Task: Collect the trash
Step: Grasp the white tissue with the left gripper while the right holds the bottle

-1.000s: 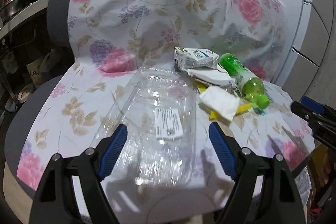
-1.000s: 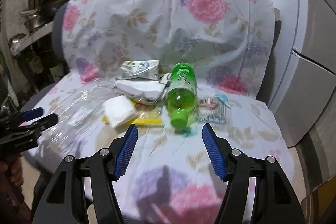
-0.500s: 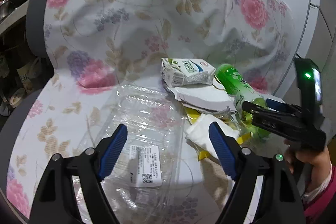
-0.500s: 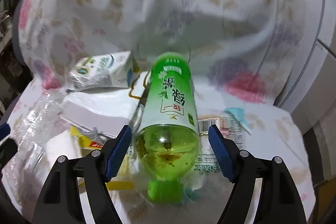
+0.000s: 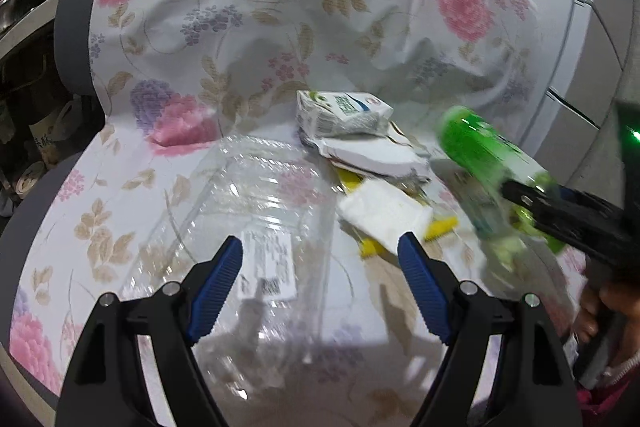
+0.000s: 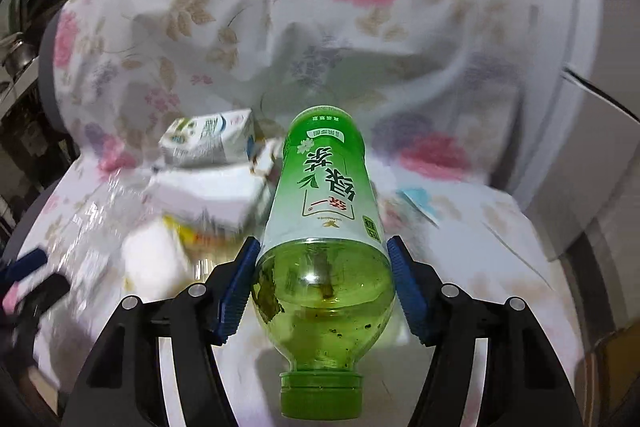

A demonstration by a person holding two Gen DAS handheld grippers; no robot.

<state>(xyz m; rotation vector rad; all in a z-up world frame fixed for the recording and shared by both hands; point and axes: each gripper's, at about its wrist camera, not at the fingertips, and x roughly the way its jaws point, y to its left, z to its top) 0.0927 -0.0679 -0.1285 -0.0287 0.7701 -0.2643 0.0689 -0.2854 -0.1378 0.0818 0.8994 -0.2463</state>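
Note:
My right gripper [image 6: 322,283] is shut on a green tea bottle [image 6: 324,227], cap toward the camera, lifted off the floral-covered seat; bottle [image 5: 488,167] and gripper [image 5: 560,211] also show blurred in the left wrist view. My left gripper [image 5: 320,279] is open and empty above a clear plastic clamshell [image 5: 256,211]. Behind lie a milk carton [image 5: 340,111], a white crumpled wrapper [image 5: 372,151], a white tissue [image 5: 384,211] and a yellow wrapper [image 5: 436,227].
A floral cloth [image 5: 280,7] covers the chair's back and seat. A small printed wrapper [image 6: 420,199] lies on the seat right of the bottle. Shelves with pots stand at the left [image 5: 16,7], white cabinets at the right [image 5: 592,27].
My right gripper has closed on the green bottle and lifted it off the seat. My left gripper has held over the clamshell, still open.

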